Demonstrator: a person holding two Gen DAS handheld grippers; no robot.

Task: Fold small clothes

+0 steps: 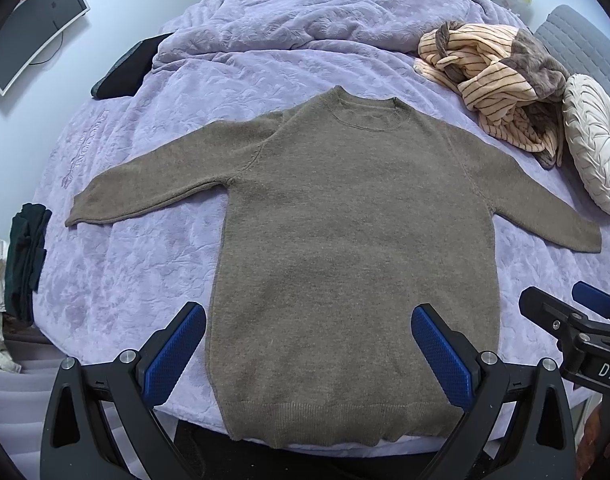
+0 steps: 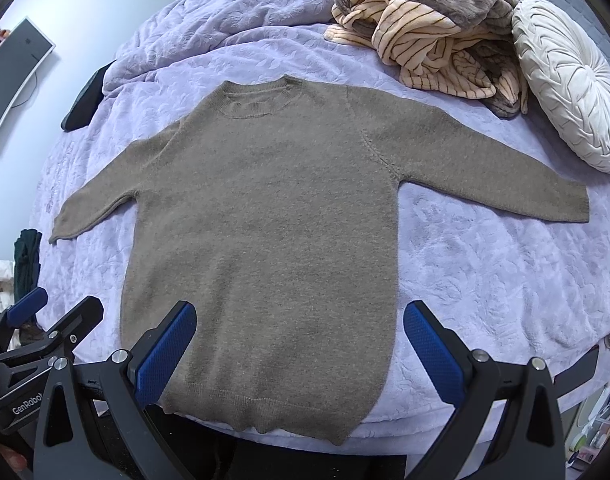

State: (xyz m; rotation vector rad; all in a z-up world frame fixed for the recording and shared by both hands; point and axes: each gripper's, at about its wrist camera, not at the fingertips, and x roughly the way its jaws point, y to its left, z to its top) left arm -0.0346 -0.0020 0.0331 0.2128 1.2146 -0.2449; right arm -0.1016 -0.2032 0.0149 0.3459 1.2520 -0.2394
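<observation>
Brown sweater spread flat on a lavender quilted bedspread, hem at the near edge.
Open bedspread flanks both sleeves; a striped fleece garment and round white cushion crowd the far right. Left gripper and right gripper hover with jaws wide apart, holding nothing; "GenRobot" is printed on the left one.

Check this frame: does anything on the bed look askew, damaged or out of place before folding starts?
Nothing looks damaged. The brown sweater lies flat, sleeves spread, hem overhanging the near edge of the lavender bedspread. The only untidy item is a striped fleece garment, crumpled by the round white cushion. Both grippers hover with jaws open.
</observation>
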